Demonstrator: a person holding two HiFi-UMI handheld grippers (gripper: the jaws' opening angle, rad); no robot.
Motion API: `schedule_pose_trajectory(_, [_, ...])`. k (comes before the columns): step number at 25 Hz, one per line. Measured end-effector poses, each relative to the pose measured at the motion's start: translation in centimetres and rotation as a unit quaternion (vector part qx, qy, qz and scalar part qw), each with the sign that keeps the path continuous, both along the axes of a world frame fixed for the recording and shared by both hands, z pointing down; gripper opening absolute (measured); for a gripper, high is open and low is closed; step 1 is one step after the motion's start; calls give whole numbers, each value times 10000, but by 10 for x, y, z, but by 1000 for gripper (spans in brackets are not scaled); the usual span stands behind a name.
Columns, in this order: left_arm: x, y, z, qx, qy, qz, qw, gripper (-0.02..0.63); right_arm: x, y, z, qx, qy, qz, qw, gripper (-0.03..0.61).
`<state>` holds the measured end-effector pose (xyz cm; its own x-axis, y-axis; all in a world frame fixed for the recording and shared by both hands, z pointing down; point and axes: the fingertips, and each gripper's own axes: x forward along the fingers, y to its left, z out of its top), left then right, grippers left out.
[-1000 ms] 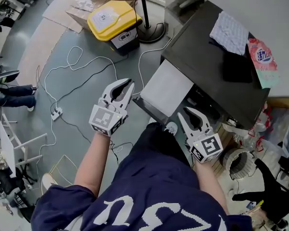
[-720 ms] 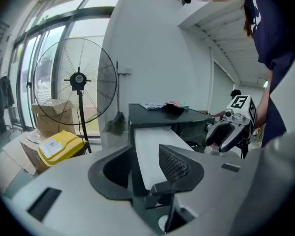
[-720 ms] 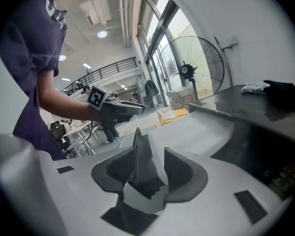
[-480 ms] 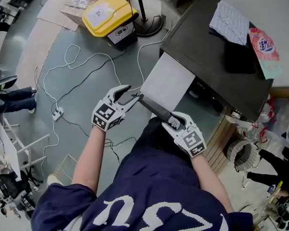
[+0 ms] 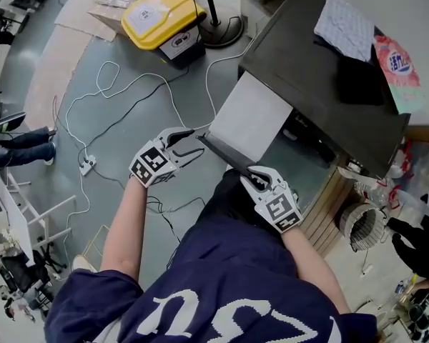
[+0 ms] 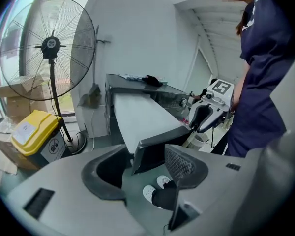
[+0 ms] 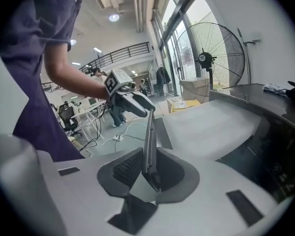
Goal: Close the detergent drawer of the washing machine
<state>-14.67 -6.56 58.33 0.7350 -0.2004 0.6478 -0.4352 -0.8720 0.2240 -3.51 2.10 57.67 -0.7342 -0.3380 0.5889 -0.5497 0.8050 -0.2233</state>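
Note:
The washing machine (image 5: 322,84) is dark, and its drawer (image 5: 252,123) stands pulled out with a white top and a dark front panel (image 5: 225,156). My left gripper (image 5: 193,143) is at the panel's left end. Its jaws have just been opening and stand wide around the panel's corner (image 6: 152,154), without pressing on it. My right gripper (image 5: 256,179) is at the panel's right end. Its jaws have just been closing, and the thin panel edge (image 7: 149,136) sits upright between the pads, gripped. Each gripper view shows the other gripper: the right gripper (image 6: 204,119) and the left gripper (image 7: 137,102).
A yellow-lidded bin (image 5: 161,16) and a fan's round base (image 5: 225,31) stand on the floor beyond the drawer. White cables (image 5: 121,98) and a power strip (image 5: 87,165) lie at the left. A patterned cloth (image 5: 347,27) and a pink packet (image 5: 393,59) rest on the machine's top.
Both grippers have come down from above the drawer to its front panel. The left jaws went from shut to wide open. The right jaws closed onto the panel's right end.

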Motion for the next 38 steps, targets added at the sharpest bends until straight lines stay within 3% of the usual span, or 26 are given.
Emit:
schedule_pose_trajectory(3, [1, -3, 7, 22, -105, 158, 9998, 238, -1, 1, 1, -18, 15, -44, 10000, 87])
schedule_pose_trajectory(8, [9, 0, 7, -224, 117, 397, 9989, 204, -4, 3, 3, -40, 25, -69, 10000, 66])
schedule_pose_trajectory(17, [12, -2, 4, -319, 171, 331, 9988, 202, -4, 2, 1, -24, 107, -87, 9999, 58])
schedule_pose_trajectory(23, [22, -18, -6, -129, 408, -13, 9991, 202, 9, -16, -12, 317, 174, 215, 9991, 54])
schedule_pose_trajectory(38, [59, -84, -12, 412, 451, -895, 9941, 202, 51, -85, -19, 665, 358, 1024, 9919, 71])
